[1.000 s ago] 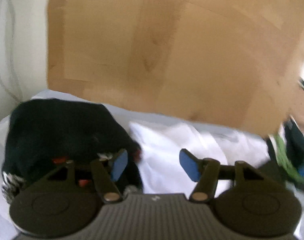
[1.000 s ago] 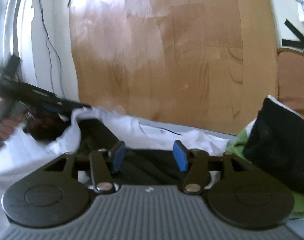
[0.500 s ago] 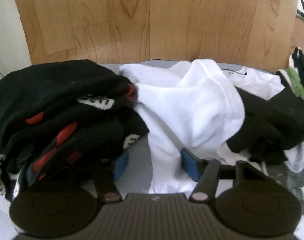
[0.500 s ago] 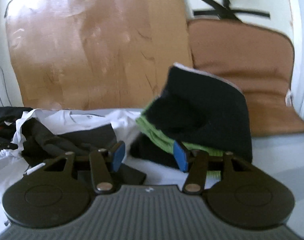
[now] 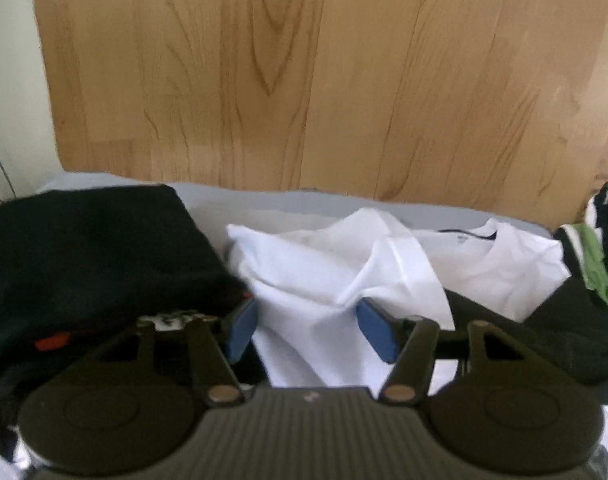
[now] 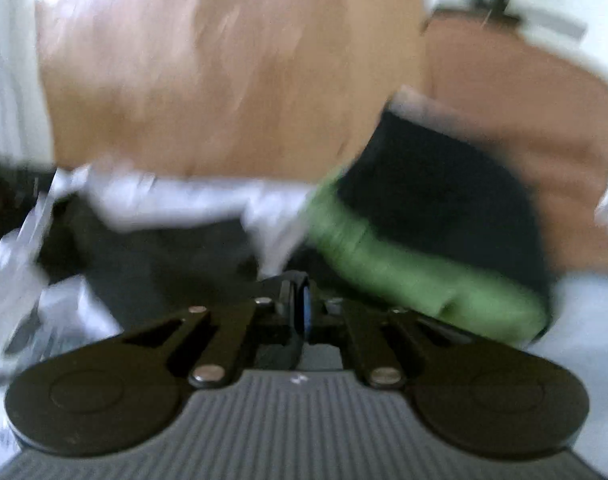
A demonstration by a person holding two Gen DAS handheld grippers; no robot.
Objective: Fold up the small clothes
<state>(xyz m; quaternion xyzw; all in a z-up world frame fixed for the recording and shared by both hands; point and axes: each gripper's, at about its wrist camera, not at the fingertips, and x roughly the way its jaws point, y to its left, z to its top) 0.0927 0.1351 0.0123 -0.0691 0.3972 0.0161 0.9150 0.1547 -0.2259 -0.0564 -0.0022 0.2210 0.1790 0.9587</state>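
In the left wrist view my left gripper (image 5: 306,330) is open and empty, low over a crumpled white shirt (image 5: 344,276). A black garment with red marks (image 5: 87,264) lies heaped at its left. A dark garment (image 5: 544,328) lies at its right. In the blurred right wrist view my right gripper (image 6: 299,308) is shut, its pads together over a dark garment (image 6: 175,264). A thin dark edge seems to sit between the pads, but blur hides what it is. A green garment (image 6: 404,264) under a black one (image 6: 456,196) lies just to the right.
A wooden board (image 5: 304,80) stands behind the clothes. Green and striped clothes (image 5: 596,268) lie at the far right of the left wrist view. A brown chair (image 6: 524,108) stands behind the pile in the right wrist view. White cloth (image 6: 163,196) lies at the left.
My right gripper has shut and swung back left toward the dark garment; the view is now blurred. My left gripper has dropped lower and closer to the white shirt, still open.
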